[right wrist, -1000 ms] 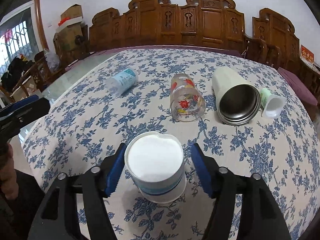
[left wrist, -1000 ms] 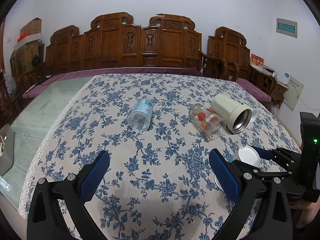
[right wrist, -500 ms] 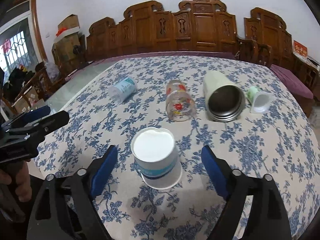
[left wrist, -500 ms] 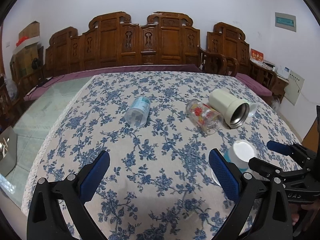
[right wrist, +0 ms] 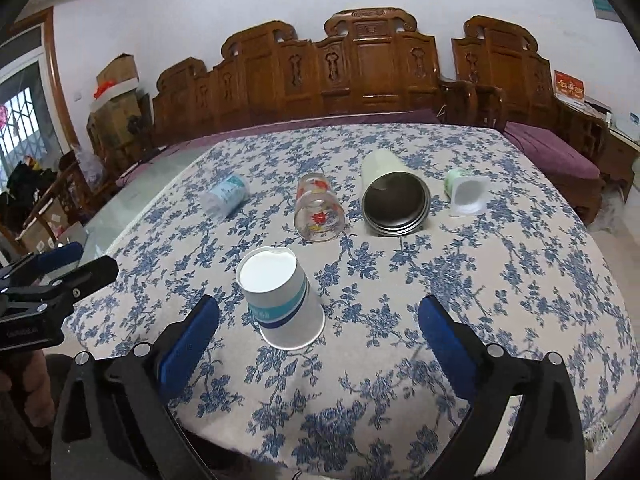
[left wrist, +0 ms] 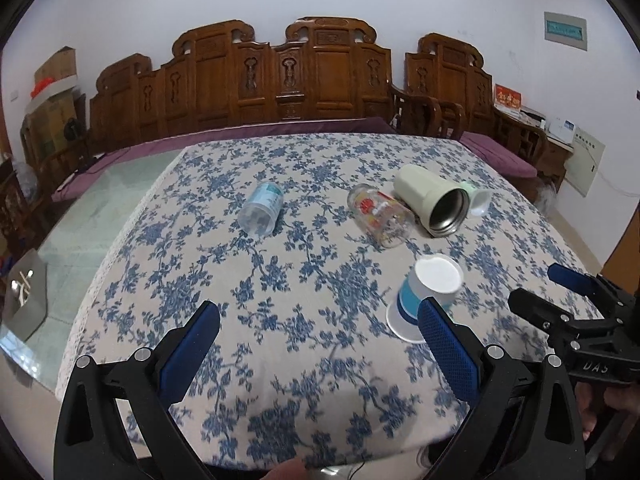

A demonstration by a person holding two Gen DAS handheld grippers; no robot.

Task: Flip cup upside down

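Note:
A white paper cup with a blue band [right wrist: 282,300] stands upside down on the flowered tablecloth [right wrist: 500,300], mouth on the cloth. It also shows in the left wrist view [left wrist: 428,294]. My right gripper [right wrist: 318,334] is open and empty, drawn back just behind the cup, not touching it. My left gripper [left wrist: 318,340] is open and empty above the cloth's near edge, with the cup beside its right finger. Each gripper shows in the other's view, the right one [left wrist: 560,292] and the left one [right wrist: 60,264].
Several cups lie on their sides farther back: a clear plastic cup with a blue label [right wrist: 224,198], a printed glass [right wrist: 318,214], a cream steel-lined tumbler [right wrist: 394,198] and a small green cup [right wrist: 466,192]. Carved wooden chairs [right wrist: 360,76] stand behind the table.
My right gripper opened off the paper cup and pulled back, leaving it upside down on the cloth. My left gripper drew back and rose a little.

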